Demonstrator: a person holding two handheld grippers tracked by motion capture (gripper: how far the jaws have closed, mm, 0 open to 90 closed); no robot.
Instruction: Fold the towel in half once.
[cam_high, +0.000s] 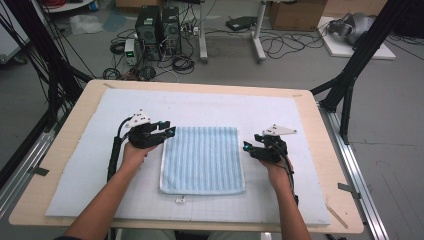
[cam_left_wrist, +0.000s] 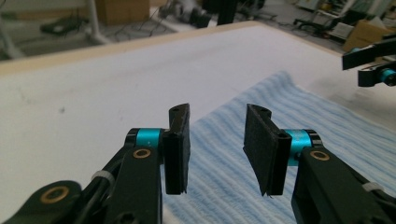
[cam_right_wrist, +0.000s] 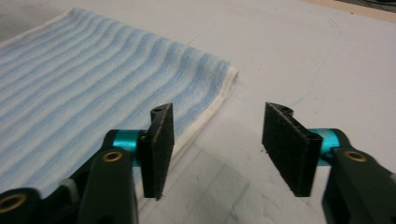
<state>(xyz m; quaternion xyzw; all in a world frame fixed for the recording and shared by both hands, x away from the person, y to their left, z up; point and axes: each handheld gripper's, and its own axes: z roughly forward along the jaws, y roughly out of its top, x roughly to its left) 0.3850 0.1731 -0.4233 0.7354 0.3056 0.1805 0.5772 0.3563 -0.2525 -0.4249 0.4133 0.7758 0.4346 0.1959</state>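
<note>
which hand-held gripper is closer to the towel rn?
Left. The left hand-held gripper hangs open over the blue striped towel at its far-left corner; the right hand-held gripper sits open just off its right edge.

A blue striped towel (cam_high: 203, 159), folded into a neat rectangle, lies flat in the middle of a white mat (cam_high: 75, 170) that covers most of the pale wooden tabletop (cam_high: 60, 145). The left tongs (cam_high: 166, 129) hang over the towel's far left corner with the jaws parted and nothing between them, while the right tongs (cam_high: 248, 147) sit just off the towel's right edge, likewise parted and empty, both pointing inward at the cloth. Beyond the tabletop, the floor holds two black computer towers (cam_high: 159, 27) amid tangled cables (cam_high: 280, 42), and cardboard boxes (cam_high: 297, 14).
</note>
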